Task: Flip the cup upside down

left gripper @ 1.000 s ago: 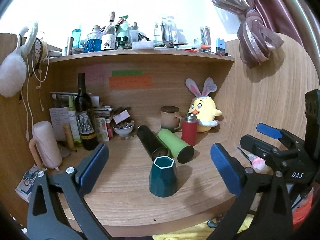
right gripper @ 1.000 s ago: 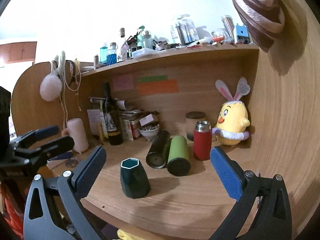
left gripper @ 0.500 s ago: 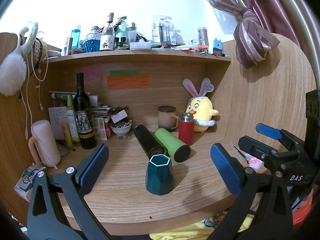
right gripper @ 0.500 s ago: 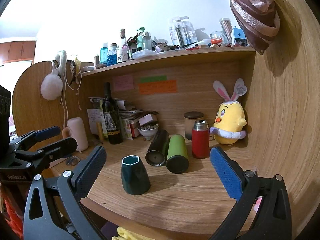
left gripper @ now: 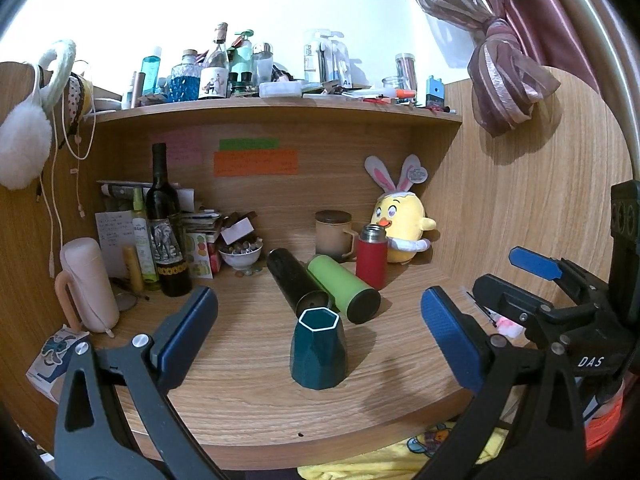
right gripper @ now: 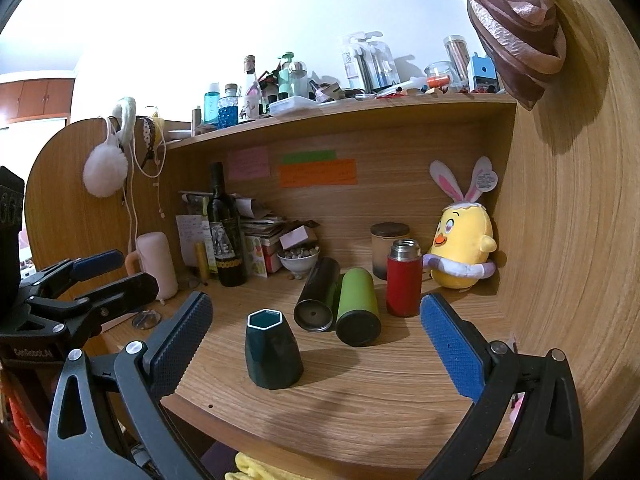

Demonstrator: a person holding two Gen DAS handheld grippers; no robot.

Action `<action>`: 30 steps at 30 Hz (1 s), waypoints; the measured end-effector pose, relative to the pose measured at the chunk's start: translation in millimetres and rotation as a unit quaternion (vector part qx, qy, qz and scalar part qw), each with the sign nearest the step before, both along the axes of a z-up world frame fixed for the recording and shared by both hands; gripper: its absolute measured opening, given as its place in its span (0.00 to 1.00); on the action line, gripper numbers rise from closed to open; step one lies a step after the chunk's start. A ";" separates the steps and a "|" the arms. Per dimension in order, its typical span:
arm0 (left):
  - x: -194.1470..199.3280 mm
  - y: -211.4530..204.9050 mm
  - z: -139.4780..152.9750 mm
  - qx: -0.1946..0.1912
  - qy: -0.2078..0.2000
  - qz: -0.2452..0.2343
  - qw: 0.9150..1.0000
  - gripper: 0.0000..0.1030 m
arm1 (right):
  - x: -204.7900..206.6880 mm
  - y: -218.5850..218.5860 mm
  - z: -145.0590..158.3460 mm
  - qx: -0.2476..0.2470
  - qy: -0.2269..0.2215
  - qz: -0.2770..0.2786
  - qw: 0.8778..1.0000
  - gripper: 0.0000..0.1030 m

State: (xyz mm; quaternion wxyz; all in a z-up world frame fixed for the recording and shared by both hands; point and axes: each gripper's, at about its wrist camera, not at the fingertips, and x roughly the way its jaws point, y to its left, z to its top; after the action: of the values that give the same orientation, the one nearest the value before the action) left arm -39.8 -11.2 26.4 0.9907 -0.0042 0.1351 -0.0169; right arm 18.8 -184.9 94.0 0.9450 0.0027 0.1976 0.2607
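cup [left gripper: 318, 350], dark teal and faceted with a pale hexagonal rim, stands upright with its mouth up on the wooden desk [left gripper: 248, 360], squarely ahead of the left gripper [left gripper: 318, 332] and between the lines of its two blue pads, though beyond their tips and not touched. those jaws are spread wide, far wider than the cup, which looks like a deliberate setup for closing on its flanks from the front. from the right gripper [right gripper: 316, 346] the cup [right gripper: 273, 354] sits ahead and toward the left-hand pad, so this tool is less well lined up; its jaws are also spread wide and hold nothing. just behind the cup, farther from the jaws, a black flask [left gripper: 294, 278] and a green flask [left gripper: 344, 288] lie on their sides with their ends pointing at it, and a red thermos [left gripper: 371, 258] stands beyond them. the black flask's end is very near the cup's rim, so room to push forward is tight, and a grasp low on the wide base may slip on the slanted facets. the flip has not begun; my guess is the left tool is the one meant to take it, since the cup is centred for it. a plush chick [left gripper: 400, 226] and a wine bottle [left gripper: 166, 232] stand well back, out of the way.
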 end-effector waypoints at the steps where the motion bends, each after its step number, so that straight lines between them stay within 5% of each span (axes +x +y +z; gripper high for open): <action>1: 0.1 0.2 -0.3 0.000 0.001 0.000 1.000 1.00 | 0.0 0.1 0.0 0.000 0.000 0.000 1.000 1.00; 30: 0.5 -0.4 -0.4 0.000 0.001 0.000 1.000 1.00 | -1.4 1.7 1.3 -0.001 0.000 -0.001 1.000 1.00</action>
State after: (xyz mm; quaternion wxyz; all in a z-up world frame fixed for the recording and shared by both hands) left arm -39.3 -11.6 26.0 0.9906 -0.0039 0.1360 -0.0169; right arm 17.5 -183.2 95.3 0.9452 0.0019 0.1977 0.2599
